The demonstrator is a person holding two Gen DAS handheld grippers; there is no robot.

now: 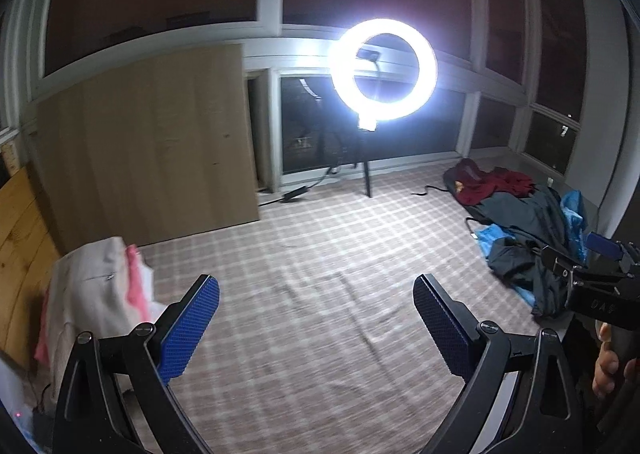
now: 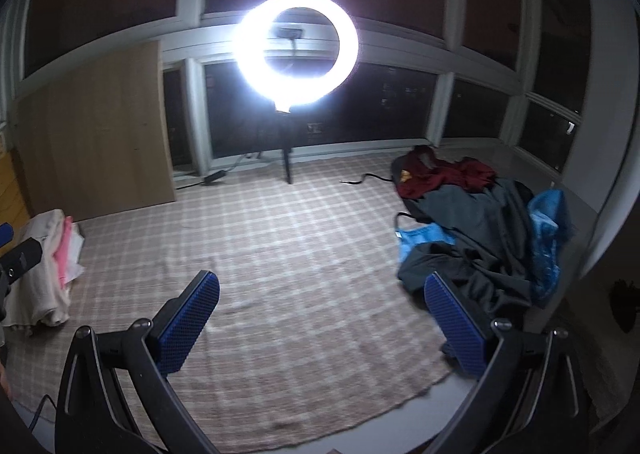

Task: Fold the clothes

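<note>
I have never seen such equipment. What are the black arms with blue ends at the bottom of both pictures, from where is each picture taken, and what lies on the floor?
Each picture comes from a camera on a tool that a person carries, one in each hand. The black arms with blue pads are its two fingers. The first shows the left hand-held gripper, the second the right hand-held gripper. Both are open and hold nothing. On the checked mat lie a neat pale stack of clothes at the left and a loose pile of dark, red and blue clothes at the right. A ring light stands behind.
</note>
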